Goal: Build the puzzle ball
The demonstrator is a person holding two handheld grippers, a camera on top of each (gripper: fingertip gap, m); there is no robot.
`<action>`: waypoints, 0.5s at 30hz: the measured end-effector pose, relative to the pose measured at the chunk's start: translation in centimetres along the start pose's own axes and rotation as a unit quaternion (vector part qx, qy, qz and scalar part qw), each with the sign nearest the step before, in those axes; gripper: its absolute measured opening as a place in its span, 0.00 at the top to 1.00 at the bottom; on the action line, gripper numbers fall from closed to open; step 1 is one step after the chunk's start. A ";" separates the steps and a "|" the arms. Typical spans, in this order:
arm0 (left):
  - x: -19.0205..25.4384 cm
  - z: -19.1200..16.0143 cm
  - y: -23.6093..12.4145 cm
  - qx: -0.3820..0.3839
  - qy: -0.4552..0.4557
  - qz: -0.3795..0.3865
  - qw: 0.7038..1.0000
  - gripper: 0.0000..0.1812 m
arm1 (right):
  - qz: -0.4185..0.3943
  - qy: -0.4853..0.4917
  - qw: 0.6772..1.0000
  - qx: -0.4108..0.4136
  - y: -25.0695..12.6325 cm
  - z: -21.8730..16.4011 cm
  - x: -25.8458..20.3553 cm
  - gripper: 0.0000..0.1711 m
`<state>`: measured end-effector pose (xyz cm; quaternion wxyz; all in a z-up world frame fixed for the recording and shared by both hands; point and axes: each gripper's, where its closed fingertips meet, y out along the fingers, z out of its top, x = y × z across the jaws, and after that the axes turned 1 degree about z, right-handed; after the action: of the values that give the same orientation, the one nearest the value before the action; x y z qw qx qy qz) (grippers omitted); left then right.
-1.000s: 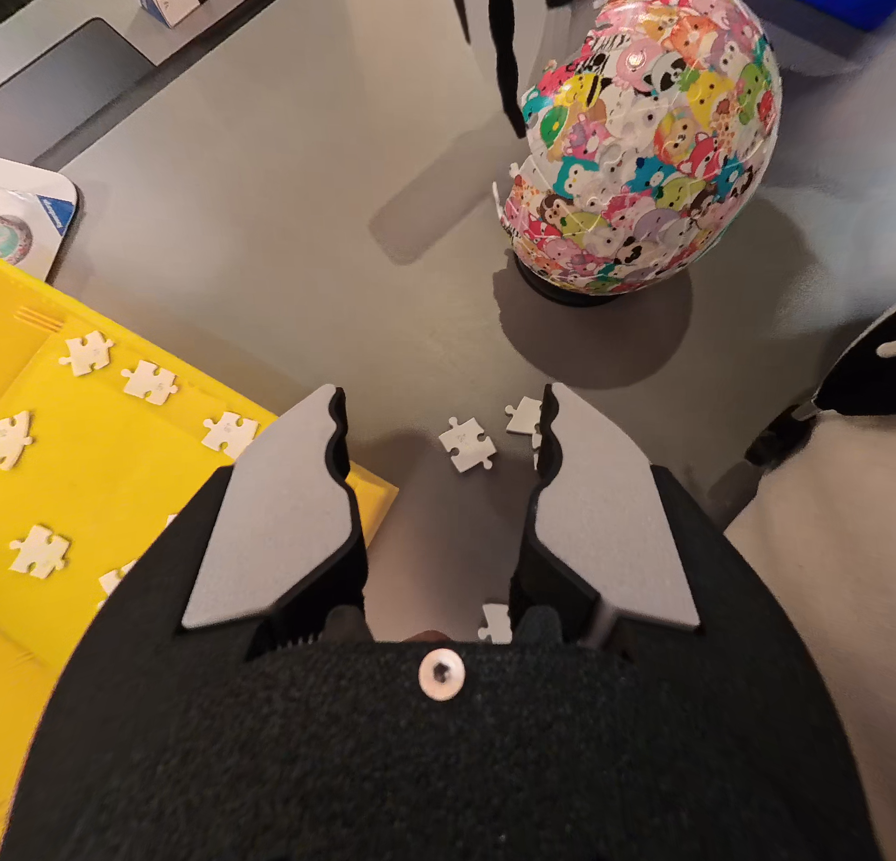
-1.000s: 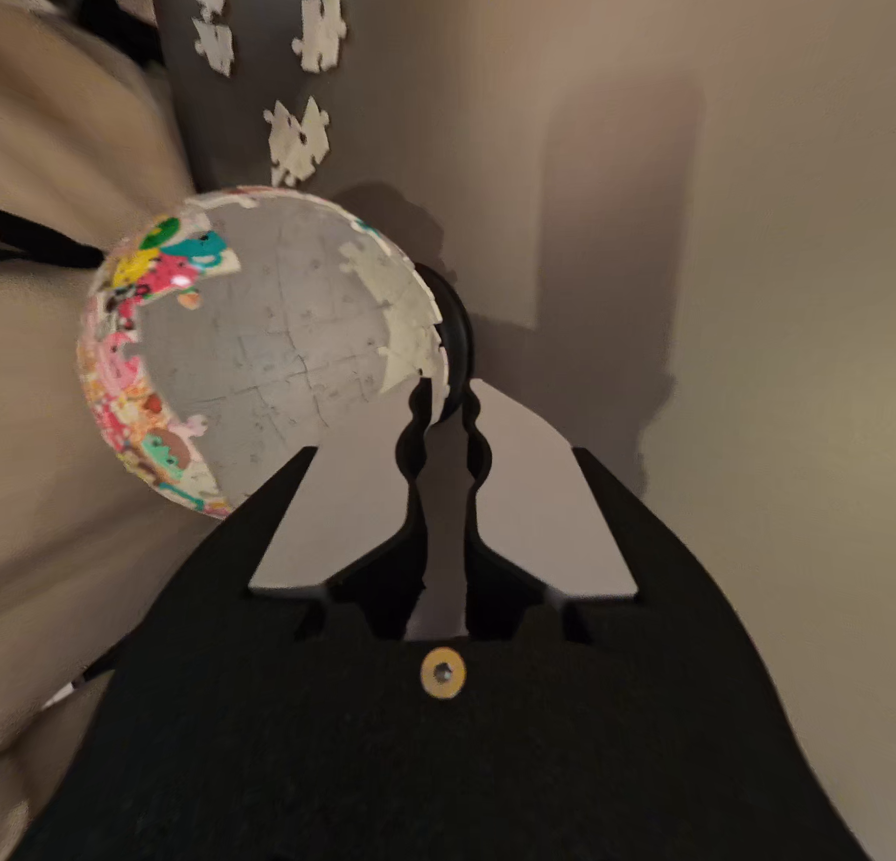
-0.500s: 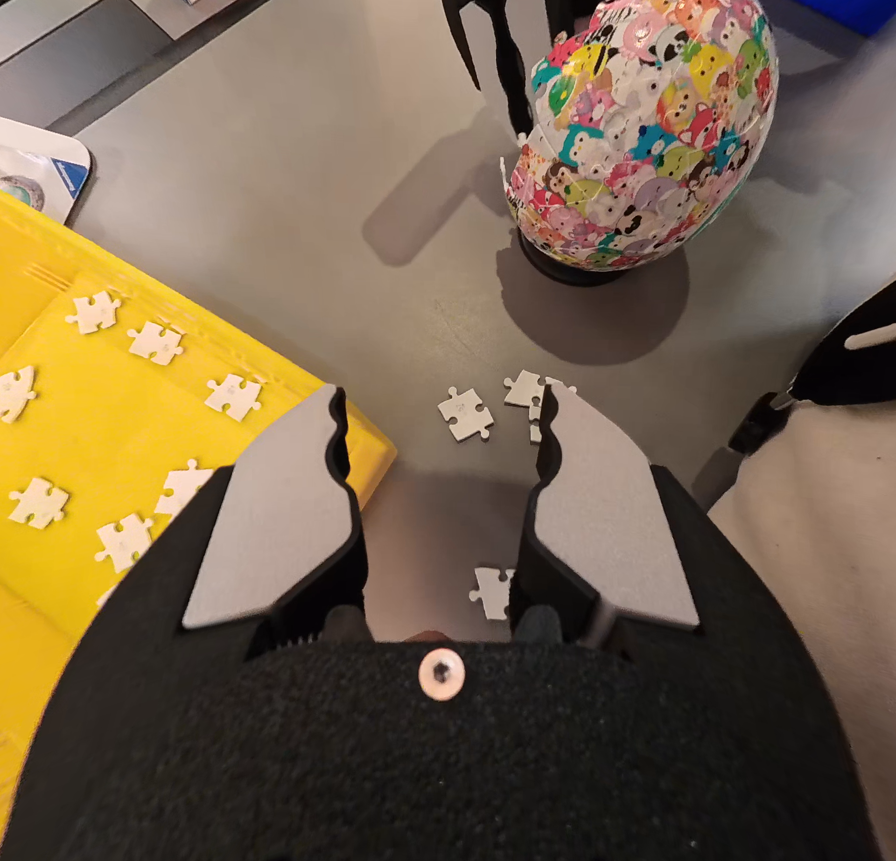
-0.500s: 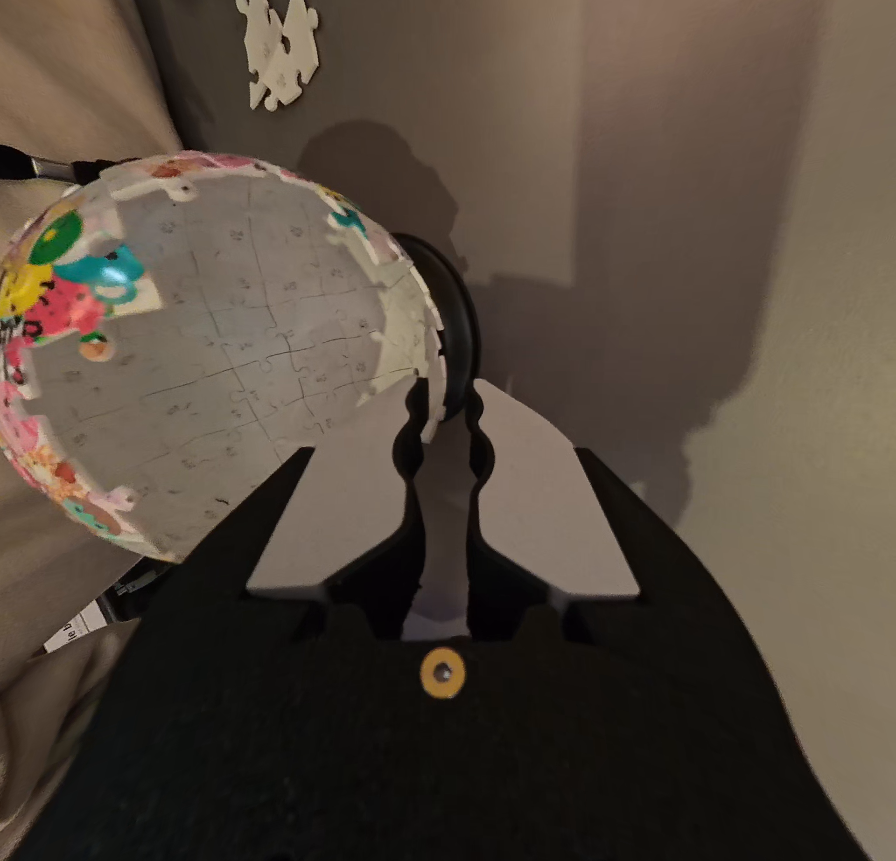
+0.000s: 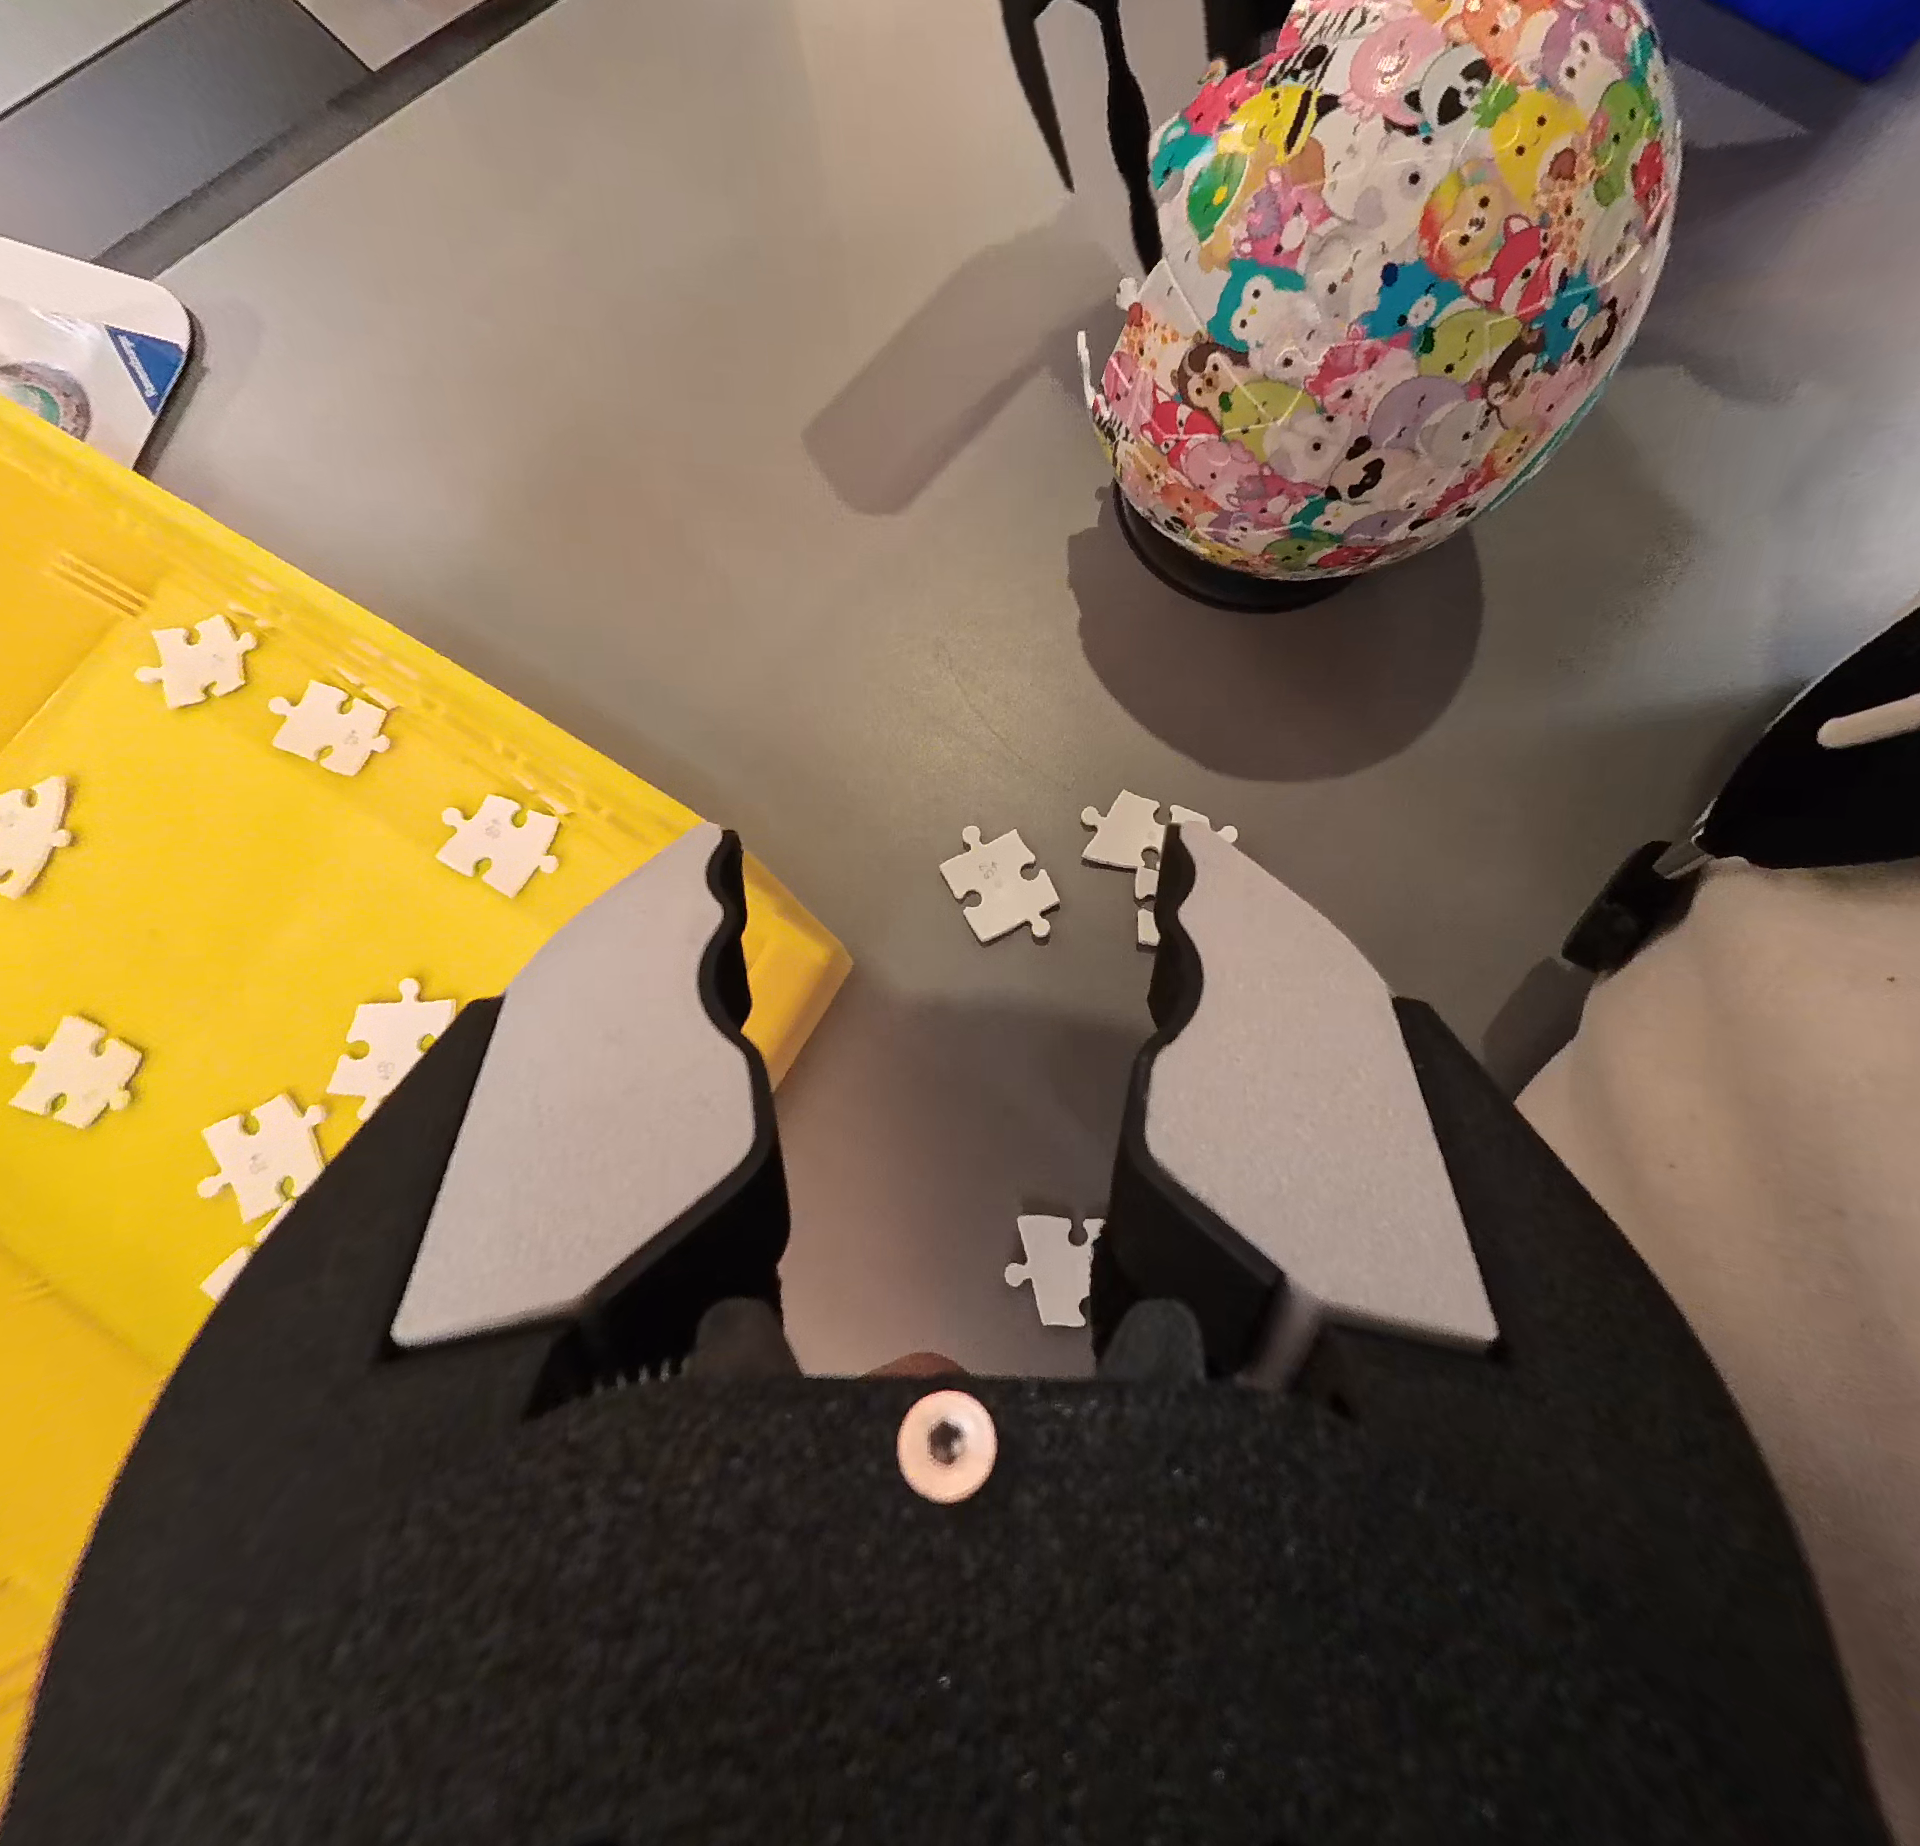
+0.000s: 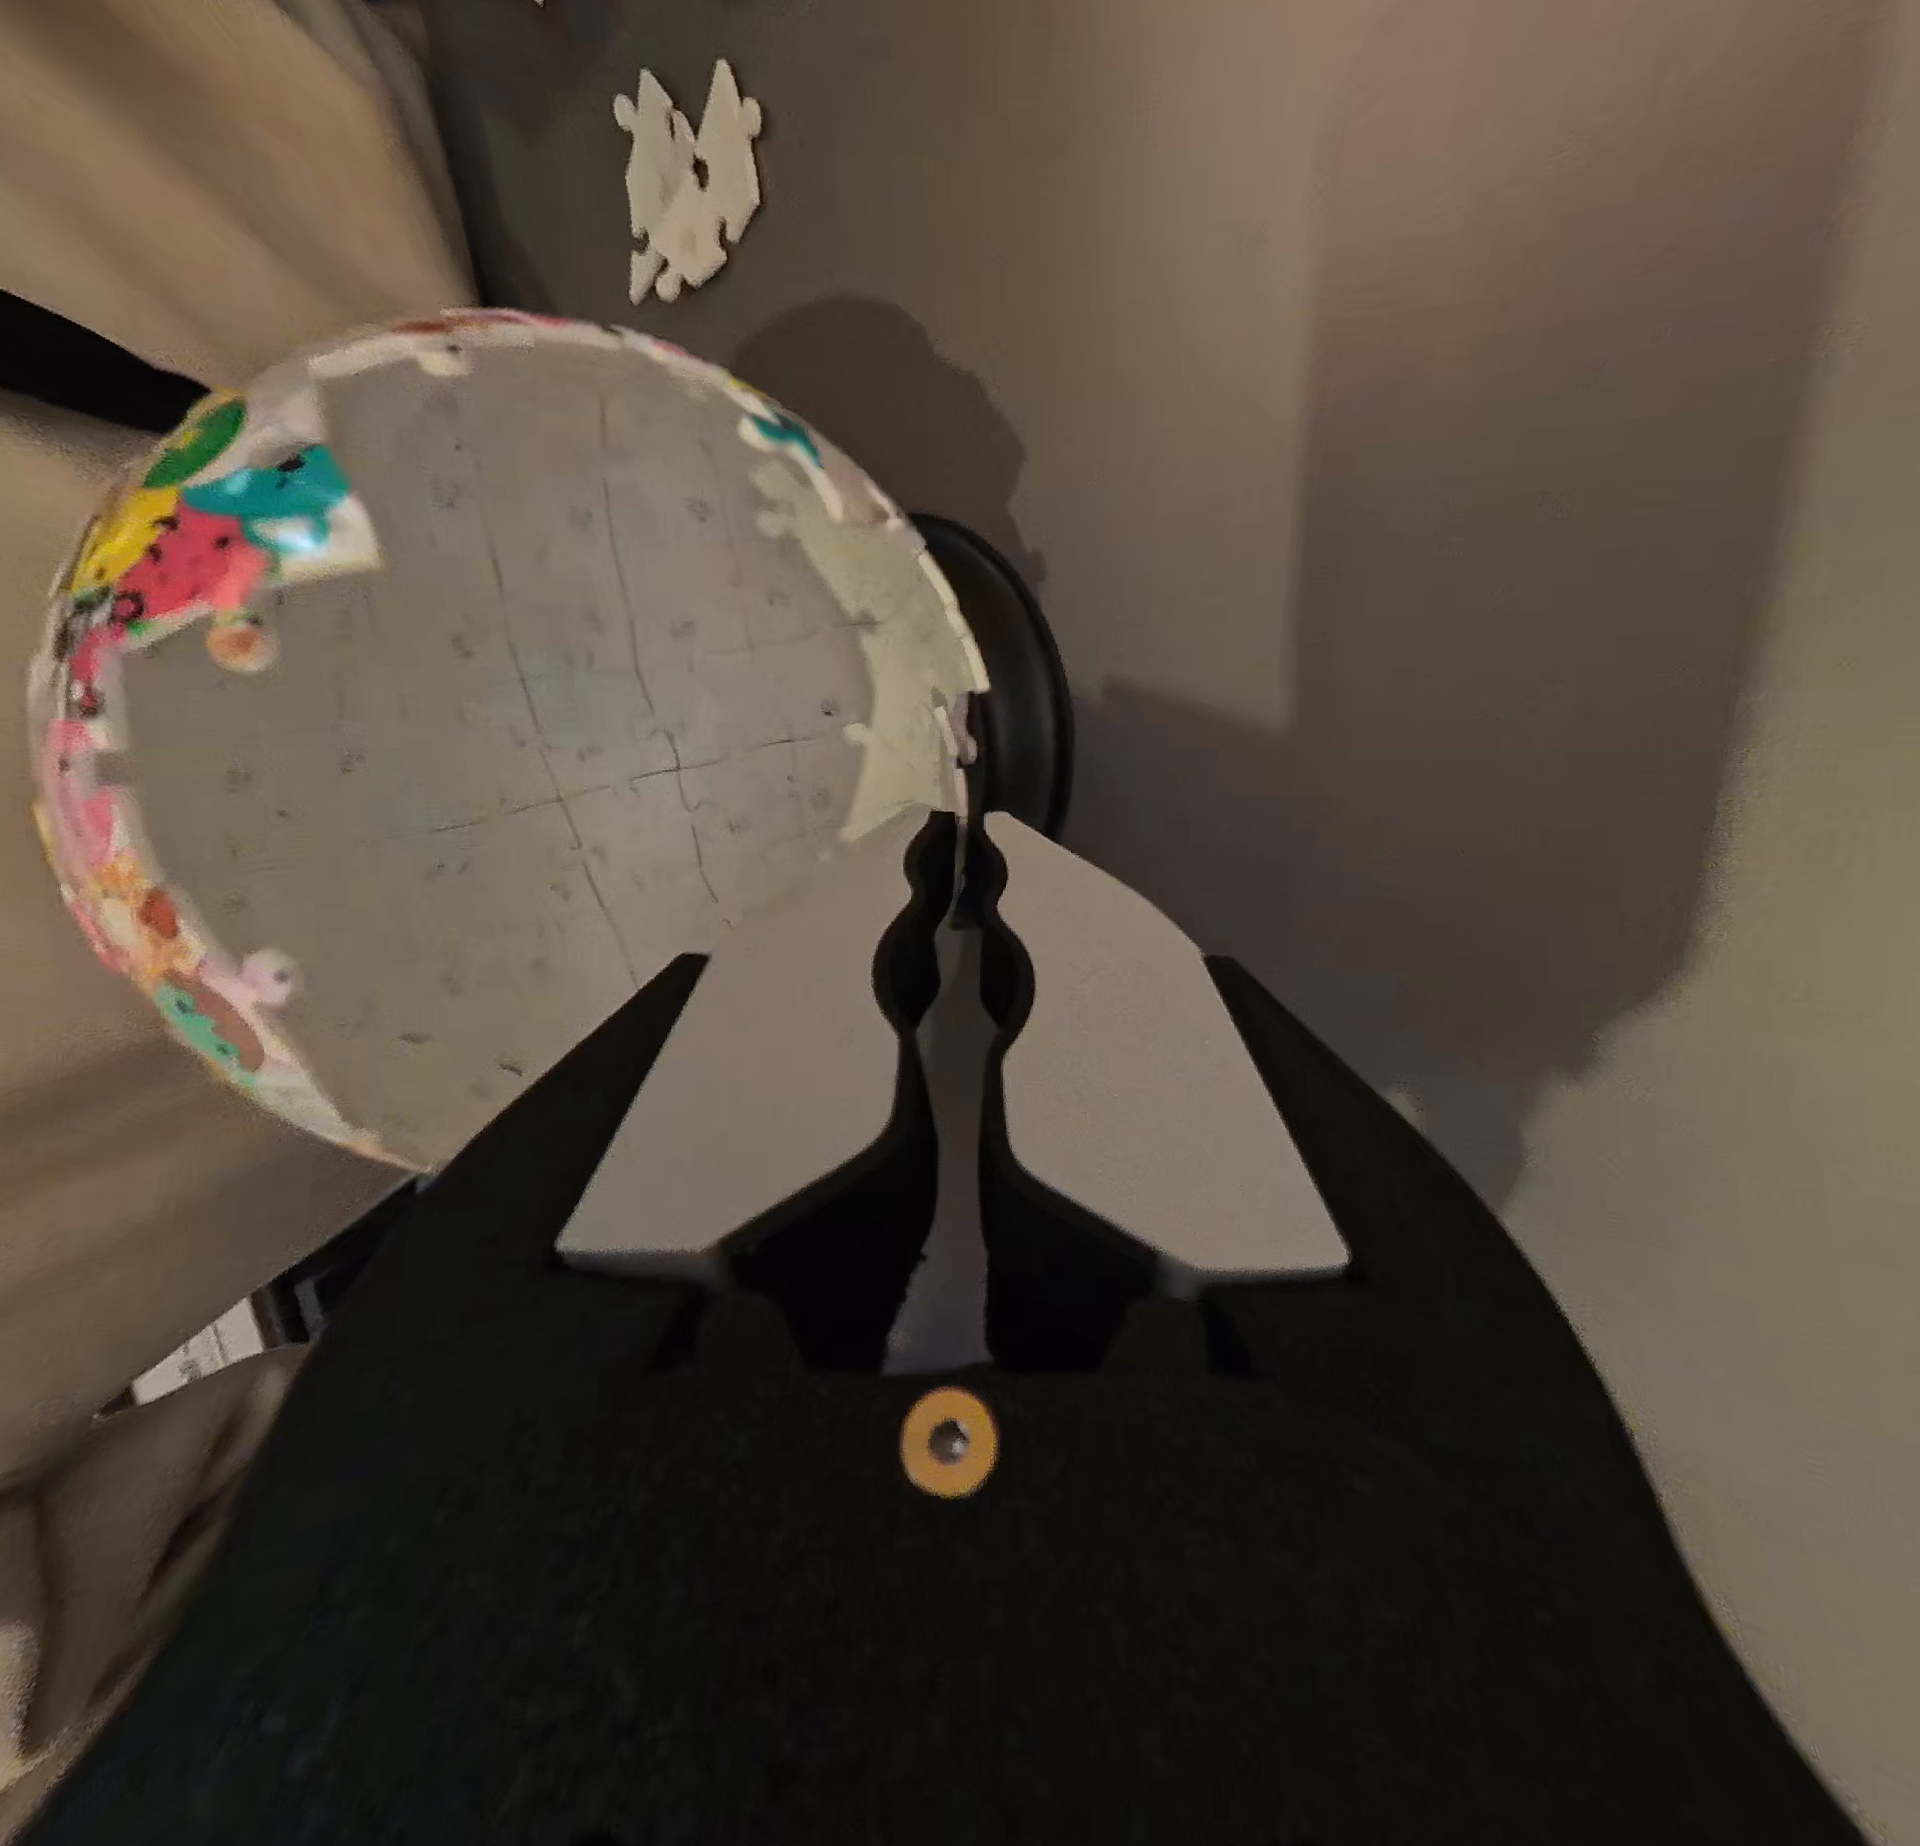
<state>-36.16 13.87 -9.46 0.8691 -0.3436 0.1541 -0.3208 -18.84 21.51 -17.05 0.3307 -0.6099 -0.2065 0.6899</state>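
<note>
The grey table (image 5: 644, 362) carries a yellow tray (image 5: 125, 965) strewn with white puzzle pieces (image 5: 312, 726). The half-built puzzle ball (image 5: 1392, 269) sits on a black stand (image 5: 1226, 581) across the table. The left gripper (image 5: 951, 861) hangs released above loose pieces (image 5: 1000, 884). The right gripper (image 6: 961, 840) is nearly clenched at the ball's open edge (image 6: 914, 674); whether it pinches a piece I cannot tell
</note>
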 end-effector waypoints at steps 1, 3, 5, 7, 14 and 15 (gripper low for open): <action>0.0 0.0 0.0 0.000 -0.001 0.000 1.000 0.59 | 0.003 0.002 1.000 0.019 -0.1 0.1 -0.2 0.99; 0.0 0.1 0.1 0.001 -0.001 0.000 1.000 0.59 | -0.003 0.003 0.998 0.058 -0.3 0.2 -0.3 0.99; 0.0 0.2 0.2 0.002 0.000 0.000 1.000 0.59 | -0.013 -0.004 0.995 0.102 -0.5 0.2 -0.5 0.99; 0.1 0.3 0.3 0.002 0.001 -0.003 1.000 0.59 | -0.026 -0.008 0.988 0.152 -0.7 0.4 -0.6 0.99; 0.4 0.7 0.5 -0.002 0.010 -0.007 1.000 0.59 | -0.079 0.017 0.953 0.293 -1.1 0.4 0.3 0.99; 0.5 0.8 0.5 -0.002 0.010 -0.007 1.000 0.59 | -0.075 0.017 0.949 0.306 -1.2 0.4 0.1 0.99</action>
<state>-35.19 14.22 -9.28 0.8645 -0.3432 0.1611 -0.3301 -19.01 22.47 -16.22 0.5558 -0.4738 -0.0252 0.6826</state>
